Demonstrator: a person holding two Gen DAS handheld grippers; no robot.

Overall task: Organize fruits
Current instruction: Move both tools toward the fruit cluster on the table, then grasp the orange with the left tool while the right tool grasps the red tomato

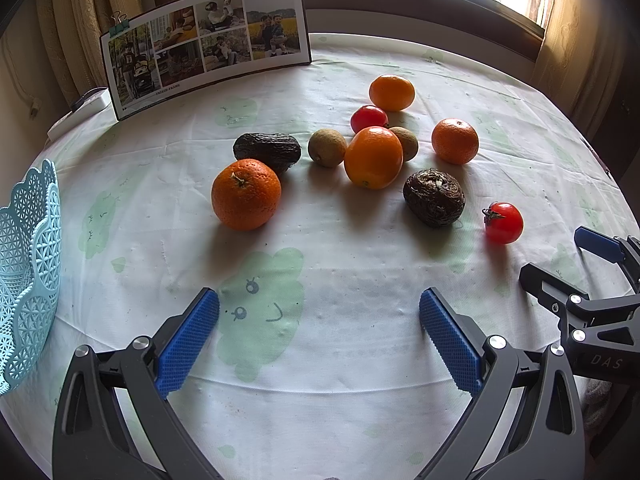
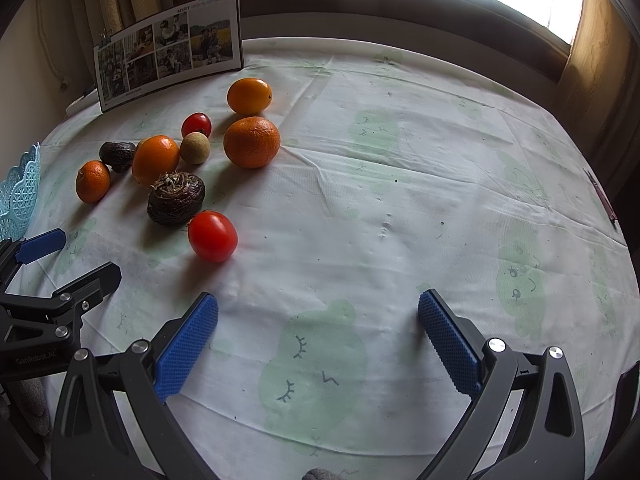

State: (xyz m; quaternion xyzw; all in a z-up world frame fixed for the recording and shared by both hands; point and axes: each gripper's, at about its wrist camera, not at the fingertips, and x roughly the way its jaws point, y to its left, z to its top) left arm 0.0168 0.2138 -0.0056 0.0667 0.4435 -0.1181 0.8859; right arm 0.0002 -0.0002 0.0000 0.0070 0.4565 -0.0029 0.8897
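Observation:
Several fruits lie loose on the white tablecloth (image 1: 320,240): oranges (image 1: 246,194) (image 1: 373,157), two tomatoes (image 1: 504,223) (image 1: 369,119), kiwis (image 1: 327,147), a dark avocado (image 1: 267,151) and a wrinkled brown fruit (image 1: 434,197). A light blue lattice basket (image 1: 28,272) stands at the left edge. My left gripper (image 1: 320,312) is open and holds nothing, well short of the fruits. My right gripper (image 2: 318,312) is also open over bare cloth. The nearest tomato (image 2: 212,236) lies ahead and to its left, beside the brown fruit (image 2: 176,198). Each gripper shows in the other's view (image 1: 560,258) (image 2: 82,256).
A clipped photo board (image 1: 206,44) leans at the back of the table, with a white power strip (image 1: 86,102) beside it. Behind are a window sill and curtains. A thin pen-like object (image 2: 600,196) lies near the right table edge. The basket (image 2: 20,196) sits far left.

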